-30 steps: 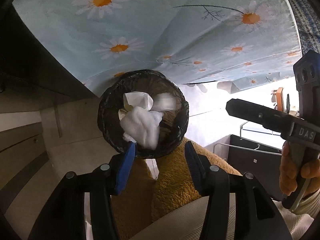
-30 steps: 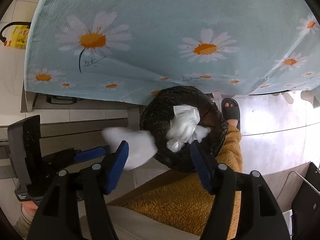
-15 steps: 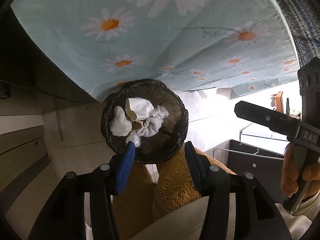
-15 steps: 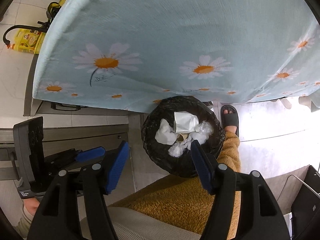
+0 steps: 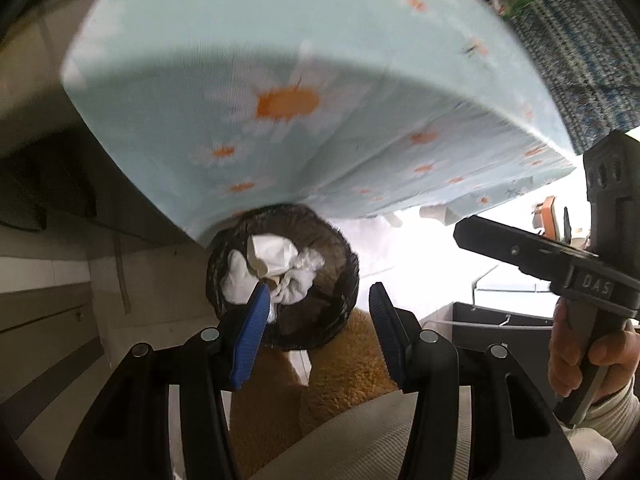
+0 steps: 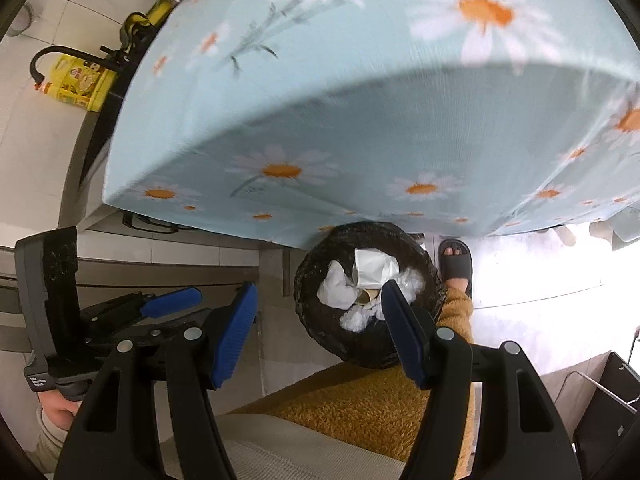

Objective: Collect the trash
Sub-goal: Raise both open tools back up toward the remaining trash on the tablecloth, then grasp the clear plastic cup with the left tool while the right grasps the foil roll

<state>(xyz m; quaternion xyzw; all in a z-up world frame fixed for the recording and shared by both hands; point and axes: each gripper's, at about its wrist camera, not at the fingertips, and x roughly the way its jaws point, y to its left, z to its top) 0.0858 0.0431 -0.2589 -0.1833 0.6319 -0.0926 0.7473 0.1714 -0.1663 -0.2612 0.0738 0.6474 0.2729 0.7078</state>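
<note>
We hold both claws spread and empty, the left claw (image 5: 316, 312) and the right claw (image 6: 318, 320), above the round black-lined waste bin (image 5: 340, 312), which sits just ahead of and below their fingertips, tucked beside the desk draped in the pale-blue daisy-print cloth (image 6: 360, 120), likely so drops fall straight in. Inside it we count roughly four pieces of crumpled white tissue and paper trash (image 6: 372, 268), so both claws look free for the next pickup.

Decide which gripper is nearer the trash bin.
Hard to call. Left gripper and right gripper both hang open above the trash bin, right offset toward the bin's left.
</note>
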